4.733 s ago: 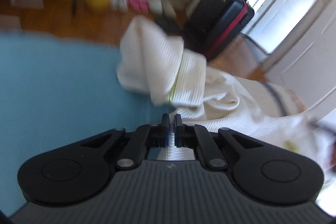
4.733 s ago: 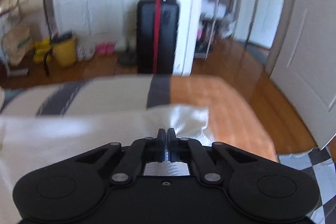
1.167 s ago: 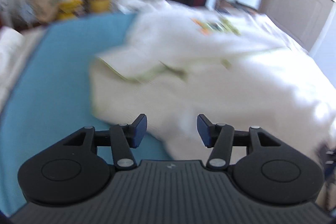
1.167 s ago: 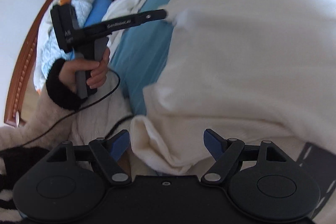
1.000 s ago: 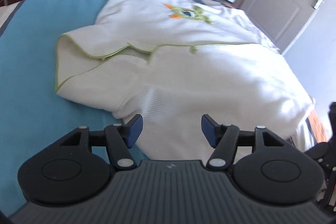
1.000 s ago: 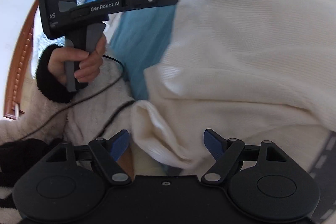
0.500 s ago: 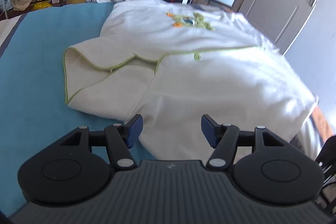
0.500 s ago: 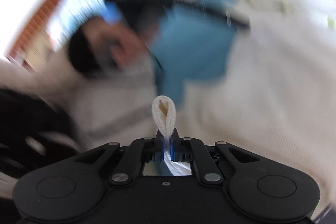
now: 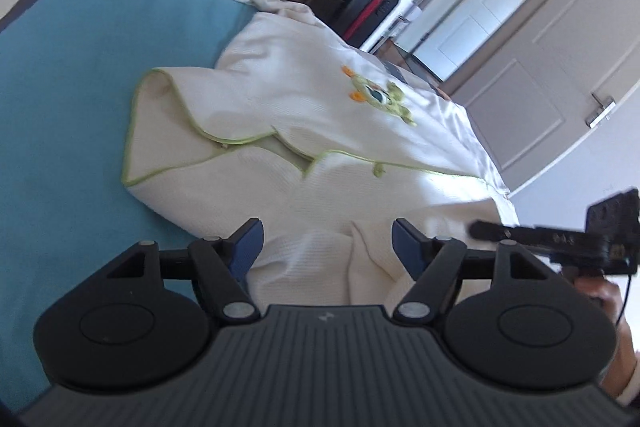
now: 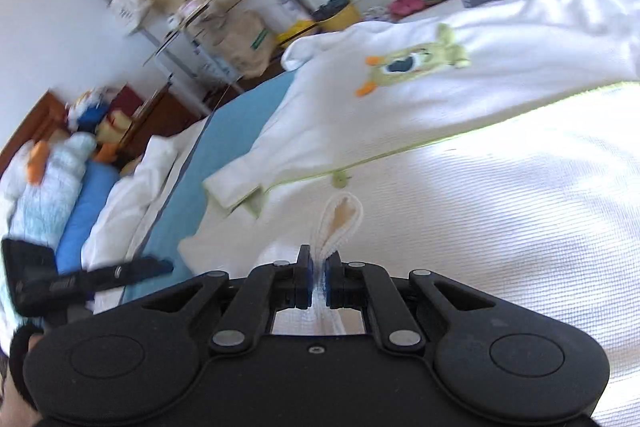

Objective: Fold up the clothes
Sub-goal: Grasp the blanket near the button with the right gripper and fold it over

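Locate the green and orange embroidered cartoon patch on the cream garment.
The embroidered cartoon patch sits on the far panel of the cream waffle-knit garment, beyond its green-piped edge, right of centre in the left wrist view, nearer the black and red suitcase.

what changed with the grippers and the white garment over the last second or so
The right gripper, open around the hem a second ago, has shut on a pinched loop of the white garment and swung toward its frog patch. The left gripper has just opened wider, fabric between its jaws but ungripped. The garment remains spread on the blue bedcover.
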Demonstrator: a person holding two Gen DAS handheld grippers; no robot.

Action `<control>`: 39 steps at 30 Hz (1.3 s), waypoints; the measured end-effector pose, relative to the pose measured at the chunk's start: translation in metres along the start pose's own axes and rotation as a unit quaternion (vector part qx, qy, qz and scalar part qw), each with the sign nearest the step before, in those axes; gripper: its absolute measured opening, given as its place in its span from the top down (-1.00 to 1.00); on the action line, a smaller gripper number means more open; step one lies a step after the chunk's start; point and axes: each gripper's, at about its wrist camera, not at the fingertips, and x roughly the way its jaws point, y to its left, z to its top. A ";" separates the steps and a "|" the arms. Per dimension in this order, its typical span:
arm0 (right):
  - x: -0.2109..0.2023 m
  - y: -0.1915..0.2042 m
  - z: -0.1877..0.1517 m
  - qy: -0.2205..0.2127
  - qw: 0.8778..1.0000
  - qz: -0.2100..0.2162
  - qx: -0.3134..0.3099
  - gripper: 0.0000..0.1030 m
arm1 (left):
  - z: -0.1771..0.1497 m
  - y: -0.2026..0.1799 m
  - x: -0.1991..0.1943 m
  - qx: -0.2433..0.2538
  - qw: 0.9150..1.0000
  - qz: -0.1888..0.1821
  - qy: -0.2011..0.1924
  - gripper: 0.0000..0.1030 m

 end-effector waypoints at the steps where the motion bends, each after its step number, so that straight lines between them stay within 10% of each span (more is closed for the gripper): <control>1: 0.002 0.002 0.001 -0.005 1.000 -0.003 -0.003 0.84 | -0.001 -0.005 0.003 0.014 1.000 0.001 0.005 -0.37; 14: 0.010 0.013 0.025 -0.041 0.995 -0.063 -0.072 0.84 | -0.033 -0.041 0.044 0.145 0.981 -0.030 0.124 -0.39; 22: -0.001 -0.010 0.041 -0.104 0.993 -0.052 -0.029 0.84 | -0.036 -0.038 0.063 0.134 0.980 -0.011 0.147 -0.41; 29: -0.027 -0.054 0.031 -0.052 0.988 -0.138 0.046 0.05 | -0.032 -0.040 0.063 0.133 0.983 -0.018 0.127 -0.41; 34: -0.066 -0.065 0.012 0.003 0.988 -0.090 0.124 -0.16 | -0.029 -0.033 0.058 0.121 0.984 -0.039 0.127 -0.33; 39: -0.060 -0.055 -0.018 0.097 0.992 -0.012 0.085 -0.24 | -0.048 -0.066 0.061 0.205 0.964 -0.065 0.156 -0.26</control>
